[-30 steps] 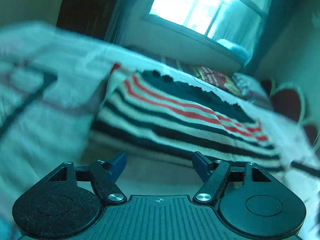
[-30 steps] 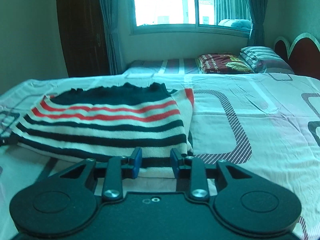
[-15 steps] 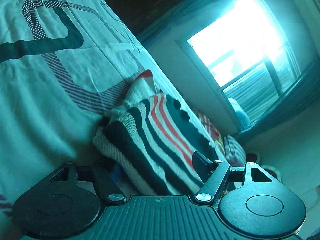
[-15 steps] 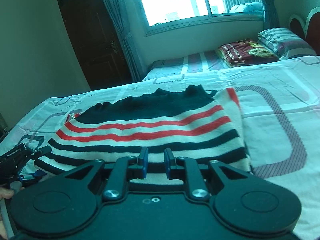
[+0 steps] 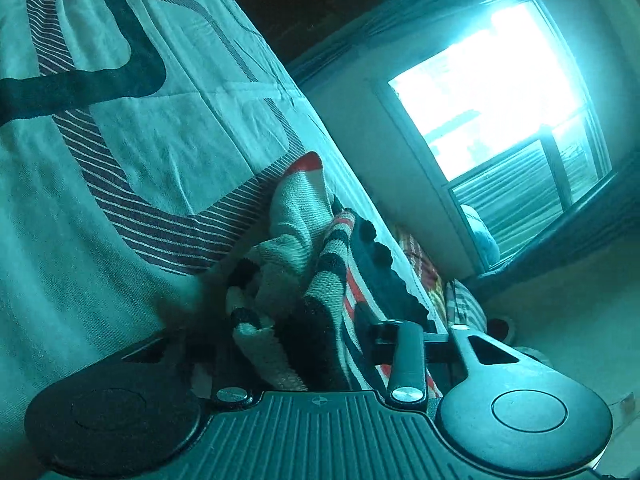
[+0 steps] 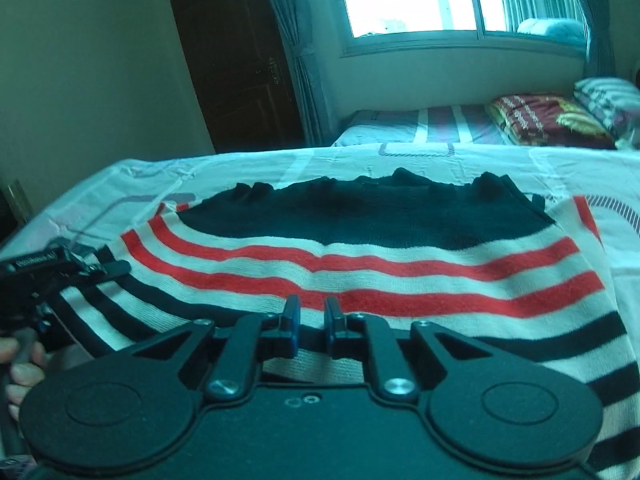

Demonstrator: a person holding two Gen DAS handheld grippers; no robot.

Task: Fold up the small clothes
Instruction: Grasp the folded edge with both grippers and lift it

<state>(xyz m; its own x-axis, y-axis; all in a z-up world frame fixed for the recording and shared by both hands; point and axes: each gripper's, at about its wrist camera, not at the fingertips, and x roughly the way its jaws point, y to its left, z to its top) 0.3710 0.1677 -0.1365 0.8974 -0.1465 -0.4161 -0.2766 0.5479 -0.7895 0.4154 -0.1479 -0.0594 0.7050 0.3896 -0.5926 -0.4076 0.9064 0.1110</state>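
Striped sweater (image 6: 380, 276) lies spread on the bedsheet (image 6: 580, 168). Right gripper (image 6: 311, 320) narrowed, fingers pinching its near hem. Left gripper (image 5: 304, 344) clamps the bunched sweater edge (image 5: 304, 280).

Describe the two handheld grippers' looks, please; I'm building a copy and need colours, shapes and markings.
Both are matte black. The right gripper has blue-tipped fingers, two angled link bars with silver screws, and round side lobes with embossed circles. The left gripper has a ribbed centre plate with a small crosshair mark; seen from the right wrist view, its side carries white lettering too small to read.
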